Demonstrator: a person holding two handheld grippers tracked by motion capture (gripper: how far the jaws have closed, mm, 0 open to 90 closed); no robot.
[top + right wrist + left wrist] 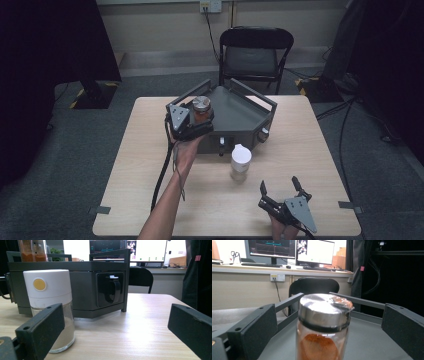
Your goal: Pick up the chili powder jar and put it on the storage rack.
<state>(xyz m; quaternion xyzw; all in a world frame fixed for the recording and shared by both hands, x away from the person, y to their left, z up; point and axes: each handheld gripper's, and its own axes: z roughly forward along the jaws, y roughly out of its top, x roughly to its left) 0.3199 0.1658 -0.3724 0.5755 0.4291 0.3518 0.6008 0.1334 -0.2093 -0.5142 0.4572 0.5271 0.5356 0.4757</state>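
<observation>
A glass jar of orange-red powder (202,107) (324,322) with a metal lid stands on the left corner of a dark grey rack (245,117) (367,340). My left gripper (204,120) (329,315) is open, its jaws standing wide on either side of the jar without touching it. A second jar with a white lid (240,161) (50,305) stands on the table in front of the rack (82,290). My right gripper (279,182) (117,322) is open near the table's front edge, with the white-lidded jar just ahead of its left jaw.
The wooden table (310,165) has bare room to the right and left of the rack. A black chair (255,55) stands beyond the far edge. The rack has raised rails along its sides and a black latch (111,290) on its front.
</observation>
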